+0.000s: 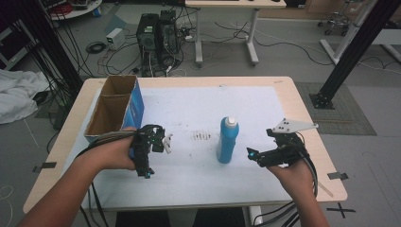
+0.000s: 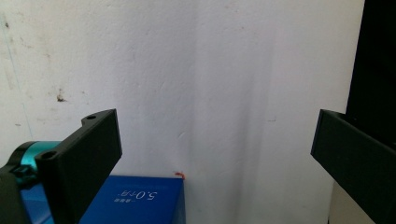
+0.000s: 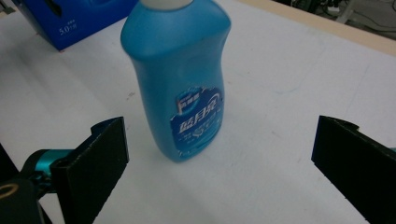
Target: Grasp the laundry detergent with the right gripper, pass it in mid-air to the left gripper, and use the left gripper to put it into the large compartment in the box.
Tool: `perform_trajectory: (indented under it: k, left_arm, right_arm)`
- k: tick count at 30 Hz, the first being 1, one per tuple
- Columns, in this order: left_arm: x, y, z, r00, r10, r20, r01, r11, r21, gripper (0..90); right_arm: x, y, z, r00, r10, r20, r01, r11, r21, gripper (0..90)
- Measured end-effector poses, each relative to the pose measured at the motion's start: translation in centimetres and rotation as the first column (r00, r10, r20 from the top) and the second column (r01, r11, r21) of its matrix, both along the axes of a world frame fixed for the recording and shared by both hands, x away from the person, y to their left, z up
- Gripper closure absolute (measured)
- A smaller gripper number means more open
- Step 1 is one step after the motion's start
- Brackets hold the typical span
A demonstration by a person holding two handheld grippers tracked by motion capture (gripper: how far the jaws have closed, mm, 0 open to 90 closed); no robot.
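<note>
bottle [image 1: 228, 140]: upright, counter [image 1: 283, 94] centre | open carton [image 1: 115, 108]: counter's left edge, well apart | bottle between both grippers

Laboratory or robotics test room: desktop computer towers [image 1: 158, 30] stand on a grey floor amid loose cables [image 1: 118, 56], beside black aluminium framing [image 1: 352, 47], a height-adjustable desk [image 1: 227, 28], and a paper-covered bench [image 1: 293, 94].

both forearms are stretched forward from the near edge. the left gripper [image 1: 150, 158] is held in the left hand [image 1: 116, 153], its jaws spread wide and pointed down. the right gripper [image 1: 253, 155] is held in the right hand [image 1: 294, 172], its jaws spread wide and aimed leftward.
</note>
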State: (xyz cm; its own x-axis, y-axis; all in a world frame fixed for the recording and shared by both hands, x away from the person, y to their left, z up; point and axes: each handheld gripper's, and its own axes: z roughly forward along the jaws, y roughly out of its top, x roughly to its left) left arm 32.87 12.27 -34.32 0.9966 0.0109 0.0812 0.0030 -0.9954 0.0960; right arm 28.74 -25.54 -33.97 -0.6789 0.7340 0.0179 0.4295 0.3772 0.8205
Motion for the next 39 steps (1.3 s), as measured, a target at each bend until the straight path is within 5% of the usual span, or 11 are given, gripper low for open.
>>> perform_trajectory:
  k: [8, 23, 39]
  left_arm:
    - [-0.2, 0.0, 0.0, 1.0000, -0.005, 0.001, 0.005, 1.0000, -0.006, 1.8]
    - [-0.5, 0.4, 0.0, 1.0000, -0.004, 0.006, 0.005, 0.9998, -0.017, 1.8]
    - [-1.1, 0.5, 0.0, 0.9998, -0.011, 0.013, 0.011, 0.9999, -0.013, 1.8]
  right_arm:
    - [-1.2, 1.3, -1.9, 0.9998, 0.004, -0.020, -0.004, 1.000, -0.012, 3.0]
    - [-1.0, 4.6, -5.7, 0.9986, -0.028, -0.045, 0.028, 1.000, -0.010, 2.9]
    - [-0.7, 7.2, -7.8, 0.9826, -0.184, -0.024, 0.185, 0.982, 0.027, 2.9]
